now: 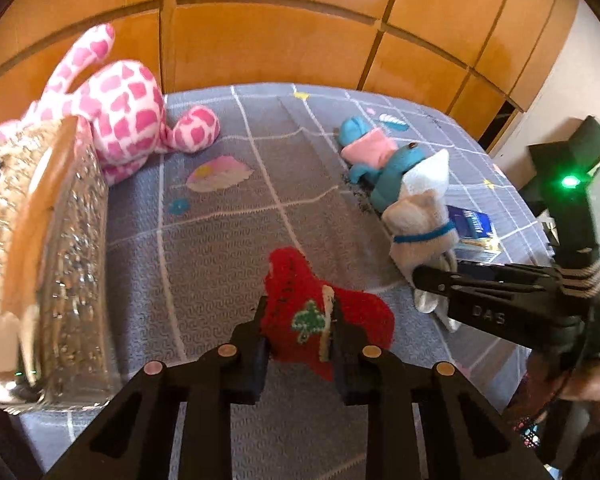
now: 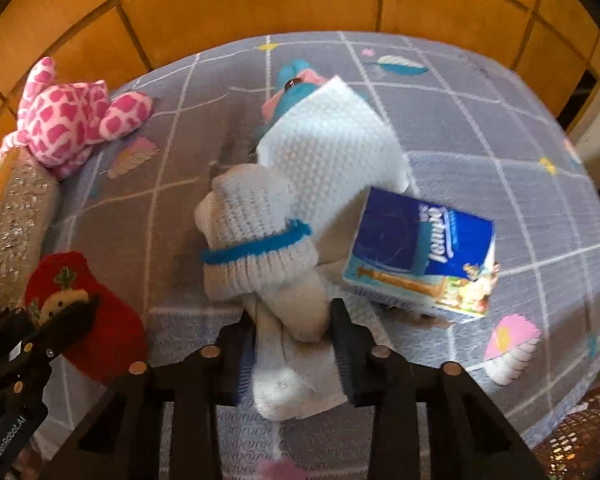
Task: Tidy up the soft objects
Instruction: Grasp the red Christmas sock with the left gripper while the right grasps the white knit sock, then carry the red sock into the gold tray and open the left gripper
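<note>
1. my left gripper (image 1: 298, 332) has its jaws closed on the red sock (image 1: 324, 320), pinching only the near edge by the little green tree. the rest of the sock lies on the bed (image 1: 220, 240), on my side of the white sock bundle (image 2: 256, 240). with so thin a bite, the fuzzy knit could slide out as i lift.

2. my right gripper (image 2: 292, 332) has its jaws closed on the low tail of the white sock bundle, together with a loose white cloth (image 2: 296, 384) under it. i may be holding the cloth more than the sock, so the bundle could roll free and drop.

3. the blue tissue pack (image 2: 420, 252) touches the bundle on its right side and leans up off the bed. pulling the bundle away would likely tip it over or drag it along.

4. the white textured cloth (image 2: 332, 144) stands against the far side of the bundle, with the blue and pink plush (image 1: 376, 160) just beyond it. a quick lift could topple both.

5. the sparkly basket (image 1: 60, 260) sits well to the left of the bundle, with the pink spotted plush (image 1: 128, 120) leaning at its far end. carrying both socks that way at once, my two grippers, already near each other, could knock together.
</note>
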{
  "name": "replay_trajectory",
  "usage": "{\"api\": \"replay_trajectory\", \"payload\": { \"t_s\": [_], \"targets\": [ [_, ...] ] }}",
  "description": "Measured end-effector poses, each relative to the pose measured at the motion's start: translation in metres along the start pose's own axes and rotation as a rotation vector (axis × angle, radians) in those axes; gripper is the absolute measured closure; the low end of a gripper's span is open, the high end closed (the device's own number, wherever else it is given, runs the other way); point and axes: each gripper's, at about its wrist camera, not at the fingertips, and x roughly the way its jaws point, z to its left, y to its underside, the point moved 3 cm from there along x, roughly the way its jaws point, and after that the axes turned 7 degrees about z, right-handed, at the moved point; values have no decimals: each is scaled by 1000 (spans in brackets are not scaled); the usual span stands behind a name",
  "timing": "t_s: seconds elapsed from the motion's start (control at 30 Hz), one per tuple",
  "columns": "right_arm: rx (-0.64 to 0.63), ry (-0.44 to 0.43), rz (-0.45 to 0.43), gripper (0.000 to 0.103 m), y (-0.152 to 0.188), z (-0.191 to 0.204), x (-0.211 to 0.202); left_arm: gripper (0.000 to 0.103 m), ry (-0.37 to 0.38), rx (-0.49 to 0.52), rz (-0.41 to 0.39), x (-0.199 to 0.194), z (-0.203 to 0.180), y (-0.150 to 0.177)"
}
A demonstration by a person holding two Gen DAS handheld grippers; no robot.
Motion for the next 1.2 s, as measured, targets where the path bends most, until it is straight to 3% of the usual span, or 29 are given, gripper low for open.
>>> {"api": "replay_trajectory", "payload": {
  "t_s": [0.3,0.53,0.7,0.87,1.2],
  "targets": [
    [-7,-27,19,70,4,2,3,78,19,23,-102,-42,-10,-2],
    [-28,1,12,70,4,6,5,78,18,-37,-182,-76,9,-9],
    [-48,21,10,70,4,10,5,78,-10,-111,-243,-102,39,-15],
    [-54,26,11,70,4,12,6,78,-44,-263,-303,-130,88,-14],
    [-67,40,2,70,6,13,5,78,-143,-450,-344,-159,164,25]
  ]
}}
